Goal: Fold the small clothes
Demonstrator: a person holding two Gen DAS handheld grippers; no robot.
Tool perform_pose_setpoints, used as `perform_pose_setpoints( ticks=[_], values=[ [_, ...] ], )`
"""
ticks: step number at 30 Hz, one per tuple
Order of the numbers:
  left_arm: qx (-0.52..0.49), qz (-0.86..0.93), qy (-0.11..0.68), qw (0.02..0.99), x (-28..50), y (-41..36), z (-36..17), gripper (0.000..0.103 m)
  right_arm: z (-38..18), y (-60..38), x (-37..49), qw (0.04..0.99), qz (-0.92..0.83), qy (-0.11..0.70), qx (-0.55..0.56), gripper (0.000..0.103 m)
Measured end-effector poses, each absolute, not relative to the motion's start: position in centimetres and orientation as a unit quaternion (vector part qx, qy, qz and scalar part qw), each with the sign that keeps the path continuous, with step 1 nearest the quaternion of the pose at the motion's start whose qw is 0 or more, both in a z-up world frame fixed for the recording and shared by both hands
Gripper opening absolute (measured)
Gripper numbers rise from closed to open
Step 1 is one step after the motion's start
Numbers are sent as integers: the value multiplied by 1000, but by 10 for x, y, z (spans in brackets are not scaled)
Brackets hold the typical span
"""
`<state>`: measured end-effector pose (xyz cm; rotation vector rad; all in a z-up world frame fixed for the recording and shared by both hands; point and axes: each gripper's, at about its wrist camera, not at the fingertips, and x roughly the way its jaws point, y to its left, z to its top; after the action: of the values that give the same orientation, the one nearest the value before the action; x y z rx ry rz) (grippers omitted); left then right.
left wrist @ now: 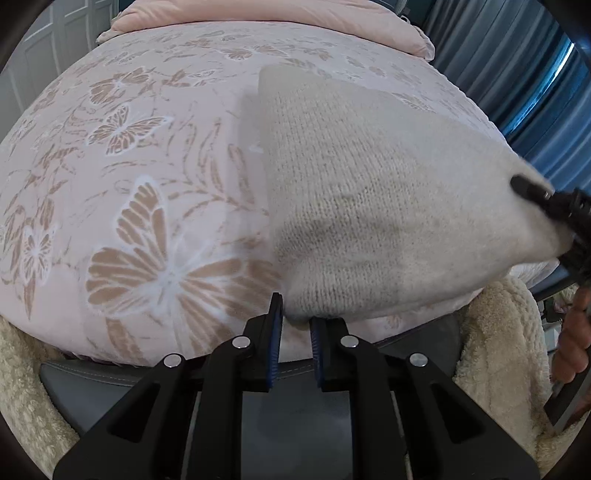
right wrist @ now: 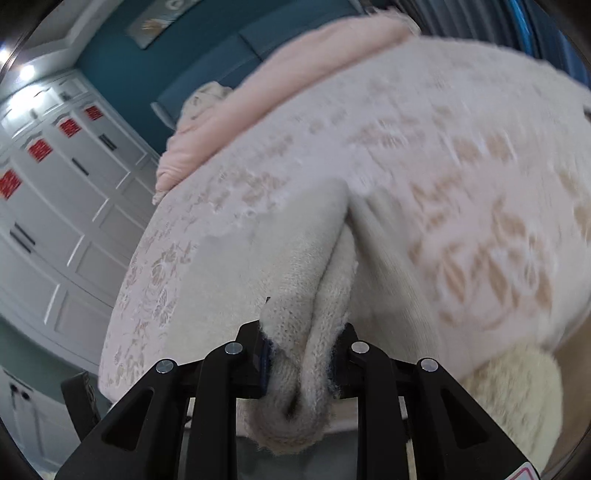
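A cream knitted garment [left wrist: 369,206] is lifted above a pink bed cover with butterfly print [left wrist: 140,206]. My left gripper [left wrist: 295,321] is at its near lower corner, jaws slightly apart, with the knit edge resting at the fingertips. My right gripper [left wrist: 543,206] shows at the right edge, clamping the garment's far corner. In the right wrist view my right gripper [right wrist: 303,354] is shut on a bunched fold of the cream knit [right wrist: 306,288], which hangs between and below the fingers [right wrist: 264,354].
A folded pink blanket [left wrist: 266,22] lies at the far end of the bed. A fluffy cream throw [left wrist: 498,350] lies at the near edge. White cabinets [right wrist: 55,192] stand to the left, blue curtains [left wrist: 517,74] to the right.
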<state>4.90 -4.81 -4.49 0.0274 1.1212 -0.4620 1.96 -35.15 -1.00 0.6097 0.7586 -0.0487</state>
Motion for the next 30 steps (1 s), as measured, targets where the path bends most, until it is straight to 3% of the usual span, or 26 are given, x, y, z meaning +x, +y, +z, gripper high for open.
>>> perform_pose_setpoints(
  ticks=[3, 5, 7, 9, 10, 13, 18, 20, 23, 24, 30],
  values=[
    [22, -218, 524, 823, 46, -52, -45, 16, -45, -359, 39, 868, -59, 420, 258, 22],
    [27, -216, 526, 822, 44, -53, -45, 18, -65, -374, 38, 842, -55, 442, 304, 23],
    [33, -216, 518, 827, 40, -50, -38, 22, -58, -380, 28, 842, -52, 427, 326, 34],
    [38, -210, 508, 835, 36, -44, -30, 37, -40, -387, 13, 851, -95, 411, 314, 42],
    [35, -209, 501, 839, 33, -40, -26, 39, -31, -388, 6, 856, -120, 403, 301, 43],
    [14, -211, 481, 851, 28, -27, -8, 49, 17, -376, -10, 888, -115, 357, 266, 42],
    [14, -182, 425, 886, 20, -19, 25, 68, 40, -303, 20, 908, 10, 363, 211, 39],
    [14, -172, 426, 888, 21, -18, 27, 69, 22, -275, 39, 901, 38, 391, 185, 39],
    [14, -160, 439, 884, 25, -14, 21, 69, -50, -253, 66, 850, 46, 500, 161, 37],
    [14, -158, 442, 883, 25, -13, 20, 69, -62, -254, 61, 853, 47, 493, 167, 35],
    [7, -157, 443, 883, 24, -9, 16, 78, 2, -254, 43, 876, 59, 444, 179, 26]
  ],
)
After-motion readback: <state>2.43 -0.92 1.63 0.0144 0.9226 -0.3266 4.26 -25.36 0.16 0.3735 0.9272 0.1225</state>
